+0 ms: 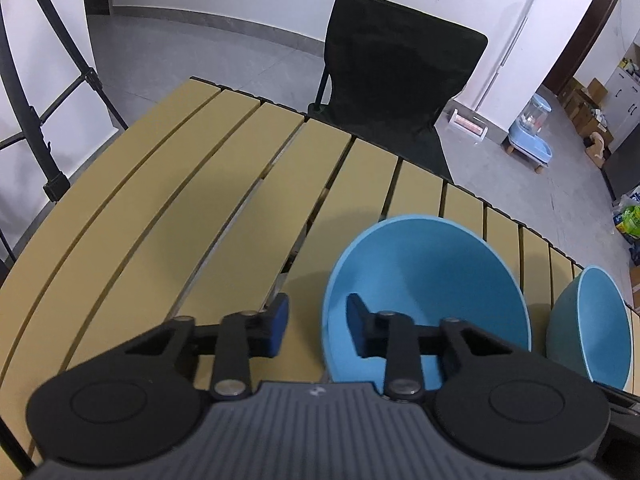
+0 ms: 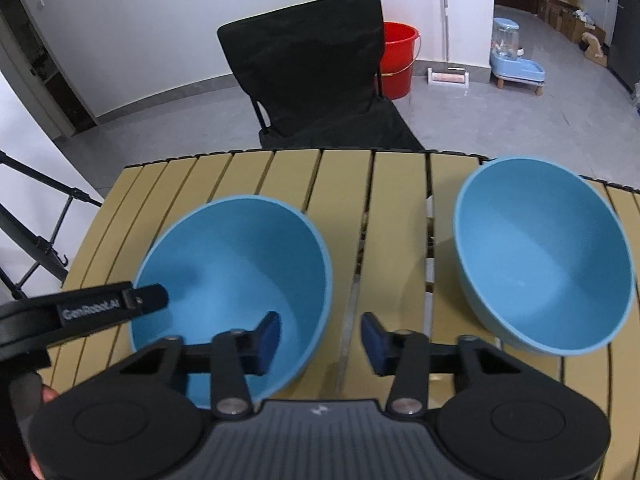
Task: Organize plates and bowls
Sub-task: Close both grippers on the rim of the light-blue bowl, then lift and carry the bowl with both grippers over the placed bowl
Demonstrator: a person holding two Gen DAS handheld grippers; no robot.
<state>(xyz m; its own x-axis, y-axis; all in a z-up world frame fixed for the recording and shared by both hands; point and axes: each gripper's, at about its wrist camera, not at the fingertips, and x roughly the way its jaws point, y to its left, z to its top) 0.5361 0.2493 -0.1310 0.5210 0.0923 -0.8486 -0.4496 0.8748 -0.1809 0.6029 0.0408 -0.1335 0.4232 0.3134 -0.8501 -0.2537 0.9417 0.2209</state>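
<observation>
Two blue bowls stand on a tan slatted table (image 2: 396,184). The left bowl (image 2: 236,272) also shows in the left wrist view (image 1: 432,280), and the right bowl (image 2: 544,256) sits at that view's right edge (image 1: 600,328). My left gripper (image 1: 316,326) is open, straddling the left bowl's left rim: one finger outside, one inside. It enters the right wrist view from the left (image 2: 120,304). My right gripper (image 2: 320,340) is open, straddling the same bowl's right rim. No plates are in view.
A black folding chair (image 2: 320,72) stands behind the table's far edge. A red bucket (image 2: 398,60) and a blue pet feeder (image 2: 516,60) are on the floor beyond. A black metal frame (image 1: 48,120) stands left of the table.
</observation>
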